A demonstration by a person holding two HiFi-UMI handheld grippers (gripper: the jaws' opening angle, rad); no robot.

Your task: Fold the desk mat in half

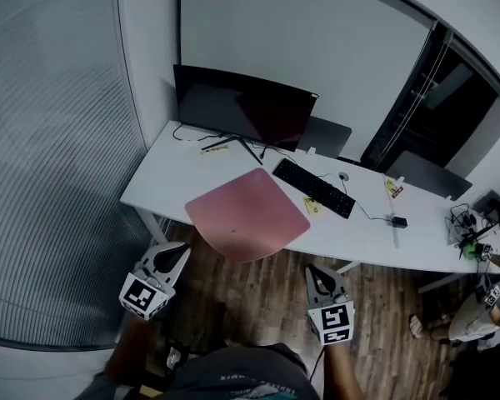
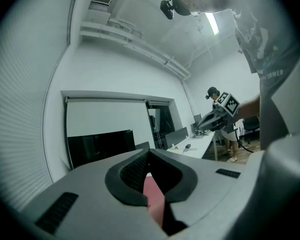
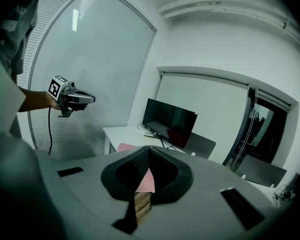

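The pink desk mat (image 1: 248, 213) lies flat and unfolded on the white desk (image 1: 158, 177), its near corner hanging over the front edge. Both grippers hover over the wood floor, short of the desk and apart from the mat. My left gripper (image 1: 178, 254) is shut and empty below the mat's left side. My right gripper (image 1: 317, 274) is shut and empty below its right side. In the left gripper view the closed jaws (image 2: 149, 152) point toward the desk, with a strip of mat (image 2: 154, 198) showing below them. The right gripper view shows its shut jaws (image 3: 149, 148) and the mat (image 3: 148, 182).
A dark monitor (image 1: 242, 107) stands at the desk's back, with a black keyboard (image 1: 313, 187) and a yellow slip (image 1: 312, 205) right of the mat. Cables and small devices lie farther right. A person (image 1: 475, 317) stands at the desk's right end. Slatted blinds (image 1: 42, 157) line the left.
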